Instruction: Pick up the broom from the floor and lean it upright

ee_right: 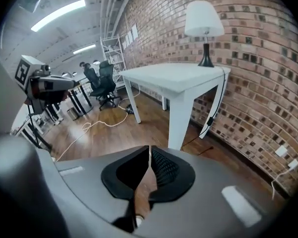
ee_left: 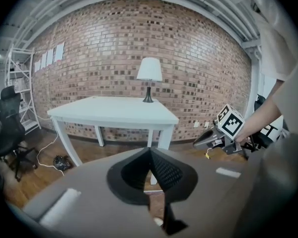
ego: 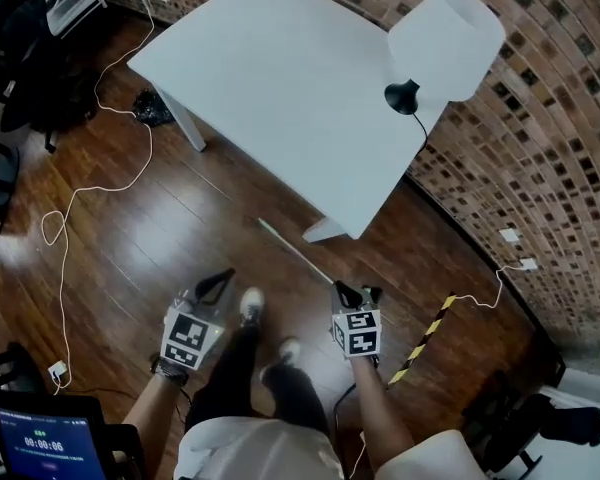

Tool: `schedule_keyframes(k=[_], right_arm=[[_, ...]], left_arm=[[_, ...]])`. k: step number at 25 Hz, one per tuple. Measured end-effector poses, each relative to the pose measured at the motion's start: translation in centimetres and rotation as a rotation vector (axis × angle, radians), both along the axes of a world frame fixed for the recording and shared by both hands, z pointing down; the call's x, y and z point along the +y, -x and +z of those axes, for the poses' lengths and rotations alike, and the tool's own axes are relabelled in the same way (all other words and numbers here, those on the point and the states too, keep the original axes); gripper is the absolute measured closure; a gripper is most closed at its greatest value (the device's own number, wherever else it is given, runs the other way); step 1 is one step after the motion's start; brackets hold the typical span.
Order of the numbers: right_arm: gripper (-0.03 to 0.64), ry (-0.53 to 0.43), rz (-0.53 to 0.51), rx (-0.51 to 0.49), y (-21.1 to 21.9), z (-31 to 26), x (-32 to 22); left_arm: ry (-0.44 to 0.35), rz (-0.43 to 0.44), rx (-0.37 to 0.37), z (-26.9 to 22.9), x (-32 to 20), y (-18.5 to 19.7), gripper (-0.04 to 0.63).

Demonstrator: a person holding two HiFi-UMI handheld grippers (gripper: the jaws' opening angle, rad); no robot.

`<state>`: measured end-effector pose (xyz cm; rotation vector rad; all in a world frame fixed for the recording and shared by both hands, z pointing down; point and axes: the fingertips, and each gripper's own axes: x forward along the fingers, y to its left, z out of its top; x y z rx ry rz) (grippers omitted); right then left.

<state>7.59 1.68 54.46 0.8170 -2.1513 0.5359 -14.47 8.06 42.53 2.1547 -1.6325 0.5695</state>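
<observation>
Head view, and the broom (ego: 295, 251) is down flat on the wooden floor (ego: 180, 218). It shows as a thin pale handle running out at a slant from beside the near leg of the white worktop (ego: 280, 88). Its far end lies just off that leg, while its near end disappears at the right gripper (ee_right: 149, 150), and I cannot tell whether the two touch. No broom head can be made out.

Right gripper view: the fingers (ee_right: 164, 167) are parted by only a crack, with bare floor showing through and nothing held. They point down past the worktop's corner leg.

Left gripper (ee_left: 150, 152) now. Its fingers (ee_left: 166, 172) meet at the tips and it is empty, aimed towards the worktop from further out than the broom. Both grippers hang low over the floor on the near side of the worktop, with the person's shoes (ego: 250, 306) between them.

On the worktop's far corner stands a white-shaded lamp (ego: 445, 38), close against the brick wall (ego: 540, 168). A white cable (ego: 110, 183) loops across the floor off the worktop's left side. A yellow-and-black striped strip (ego: 427, 338) lies on the floor off its right side, near the wall.
</observation>
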Motion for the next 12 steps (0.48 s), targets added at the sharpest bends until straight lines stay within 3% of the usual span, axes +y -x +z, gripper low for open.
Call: schedule_keyframes(k=[5, 12], right_arm=[[0.583, 0.051, -0.084, 0.097, 3.5, 9.8, -1.7], [0.577, 0.153, -0.132, 0.180, 5.6, 21.7, -2.3]], left_arm=[[0.067, -0.030, 0.003, 7.8, -2.0, 3.9, 0.595], [0.176, -0.038, 0.051, 19.1, -2.5, 5.2, 0.595]])
